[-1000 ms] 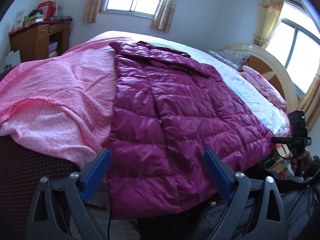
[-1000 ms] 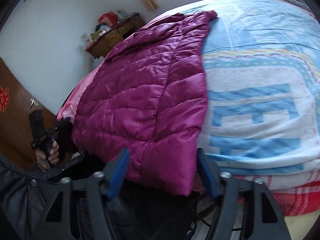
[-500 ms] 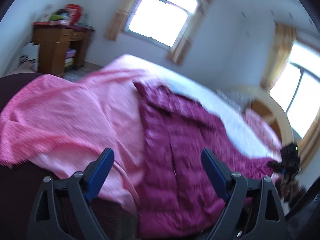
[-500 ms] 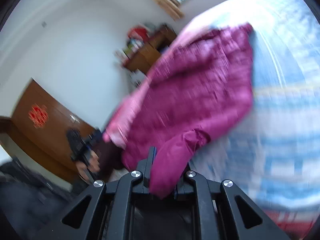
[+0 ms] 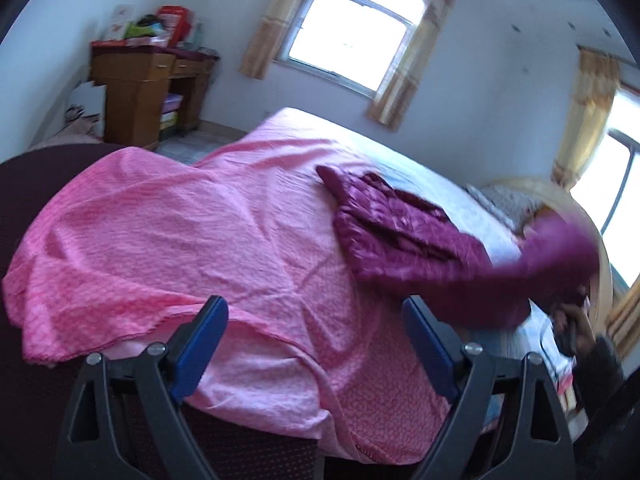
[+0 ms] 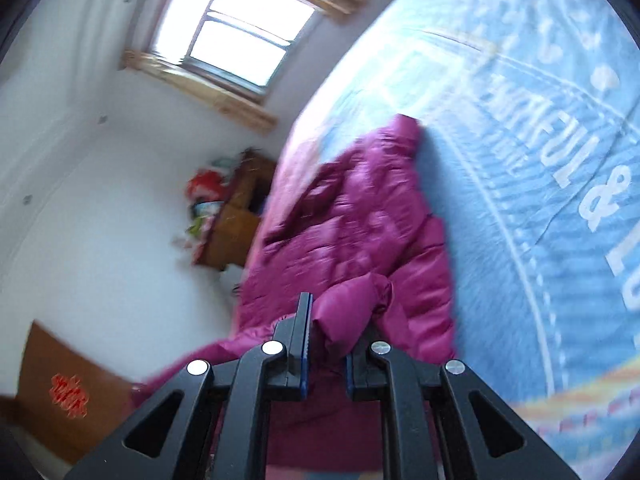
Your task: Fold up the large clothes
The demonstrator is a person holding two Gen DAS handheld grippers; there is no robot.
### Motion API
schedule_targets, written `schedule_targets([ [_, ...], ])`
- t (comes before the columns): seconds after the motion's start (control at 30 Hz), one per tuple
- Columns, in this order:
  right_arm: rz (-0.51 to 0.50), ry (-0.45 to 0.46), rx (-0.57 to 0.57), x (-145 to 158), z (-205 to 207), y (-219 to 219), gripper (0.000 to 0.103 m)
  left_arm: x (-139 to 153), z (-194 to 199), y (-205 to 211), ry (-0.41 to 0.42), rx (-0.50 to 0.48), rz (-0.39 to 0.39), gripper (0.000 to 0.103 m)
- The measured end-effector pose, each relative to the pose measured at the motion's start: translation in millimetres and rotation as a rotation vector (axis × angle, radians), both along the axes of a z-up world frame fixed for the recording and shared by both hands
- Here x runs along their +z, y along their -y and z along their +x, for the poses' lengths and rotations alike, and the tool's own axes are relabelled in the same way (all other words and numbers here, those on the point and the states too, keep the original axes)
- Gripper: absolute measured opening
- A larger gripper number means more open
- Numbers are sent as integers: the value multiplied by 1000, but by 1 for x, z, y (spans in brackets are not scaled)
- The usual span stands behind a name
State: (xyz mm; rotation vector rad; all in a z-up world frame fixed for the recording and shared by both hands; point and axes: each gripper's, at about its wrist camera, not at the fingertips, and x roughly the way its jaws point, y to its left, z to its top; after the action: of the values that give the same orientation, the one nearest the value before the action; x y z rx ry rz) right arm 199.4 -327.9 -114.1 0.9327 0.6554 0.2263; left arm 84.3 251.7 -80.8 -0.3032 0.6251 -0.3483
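A magenta quilted jacket (image 5: 404,236) lies bunched on the bed, its near part lifted and blurred at the right of the left wrist view. My right gripper (image 6: 326,320) is shut on a fold of the jacket (image 6: 352,240), which rises from the blue bedsheet (image 6: 540,184). My left gripper (image 5: 316,320) hangs open above the pink blanket (image 5: 180,240), with nothing between its blue pads. At the right edge a hand (image 5: 576,324) grips the other tool beneath the raised cloth.
A wooden desk (image 5: 140,92) piled with items stands against the far wall, left of a window (image 5: 352,36). A curved wooden headboard (image 5: 592,240) and a pillow (image 5: 504,200) sit at the right. A brown door (image 6: 68,392) is low left in the right wrist view.
My right gripper closed on the jacket's edge and dragged it up and across the bed. The jacket went from flat to bunched. My left gripper shifted left, over the pink blanket, staying open.
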Motion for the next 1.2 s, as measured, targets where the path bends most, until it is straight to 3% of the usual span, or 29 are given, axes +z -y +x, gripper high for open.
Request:
schedule_targets([
  [0.17, -28, -71, -36, -18, 23, -5, 12, 12, 8, 31, 63, -130, 46, 99],
  [0.4, -44, -61, -8, -21, 38, -6, 12, 39, 57, 83, 143, -256, 68, 102],
  [0.47, -46, -54, -5, -19, 40, -7, 12, 41, 76, 93, 148, -291, 46, 103],
  [0.57, -28, -15, 11, -13, 40, -5, 13, 31, 111, 107, 68, -314, -35, 101],
  [0.6, -12, -7, 21, -10, 41, -4, 15, 26, 119, 110, 40, -316, -64, 94],
  [0.63, 18, 3, 33, -7, 40, -2, 23, 22, 124, 112, 21, -326, -84, 81],
  [0.67, 61, 22, 49, -4, 39, 2, 30, 18, 127, 115, 4, -342, -97, 74],
  [0.73, 120, 108, 58, 9, 28, 13, 61, 12, 131, 121, -24, -340, -83, 54],
  [0.77, 118, 153, 44, 17, 21, 18, 63, 10, 131, 124, -30, -333, -67, 49],
  [0.8, 97, 198, 30, 25, 13, 24, 67, 8, 129, 125, -35, -332, -57, 42],
  [0.87, -11, 231, 16, 38, 4, 29, 69, 4, 125, 126, -51, -334, -47, 41],
  [0.97, -308, 191, 89, 50, 12, 6, 69, 0, 122, 128, -72, -329, -33, 41],
  [1.03, -442, 153, 141, 47, 21, -10, 69, 0, 123, 130, -83, -323, -32, 46],
  [1.1, -550, 86, 170, 36, 39, -26, 69, -1, 126, 134, -90, -314, -36, 52],
  [1.2, -597, 14, 217, 12, 49, -38, 69, -2, 128, 137, -98, -301, -35, 56],
])
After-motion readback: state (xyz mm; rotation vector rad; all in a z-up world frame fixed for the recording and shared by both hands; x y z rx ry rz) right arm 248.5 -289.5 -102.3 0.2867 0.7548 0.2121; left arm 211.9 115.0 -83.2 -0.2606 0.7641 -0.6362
